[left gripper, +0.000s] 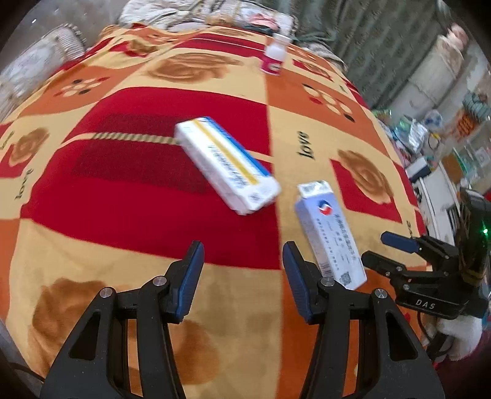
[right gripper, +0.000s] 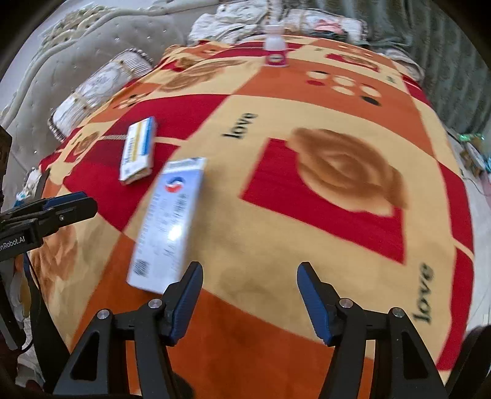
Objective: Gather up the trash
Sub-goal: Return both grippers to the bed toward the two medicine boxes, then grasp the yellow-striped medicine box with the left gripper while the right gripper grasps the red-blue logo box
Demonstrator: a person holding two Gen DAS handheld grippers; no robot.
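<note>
A white box with a yellow and blue stripe (left gripper: 227,165) lies on the patterned blanket (left gripper: 129,196), ahead of my left gripper (left gripper: 242,261), which is open and empty. A pale blue-white box with a red-blue logo (left gripper: 330,233) lies just right of my left gripper's right finger. A small white bottle with a pink label (left gripper: 274,58) stands at the far end. In the right wrist view my right gripper (right gripper: 249,282) is open and empty; the logo box (right gripper: 168,227) lies by its left finger, the striped box (right gripper: 138,150) farther left, the bottle (right gripper: 275,49) far back.
The blanket (right gripper: 322,196) covers a bed. Pillows (right gripper: 98,89) and a padded headboard (right gripper: 61,52) are at the far left, folded bedding (right gripper: 239,18) at the back. Cluttered shelves and furniture (left gripper: 435,144) stand beyond the bed's right edge.
</note>
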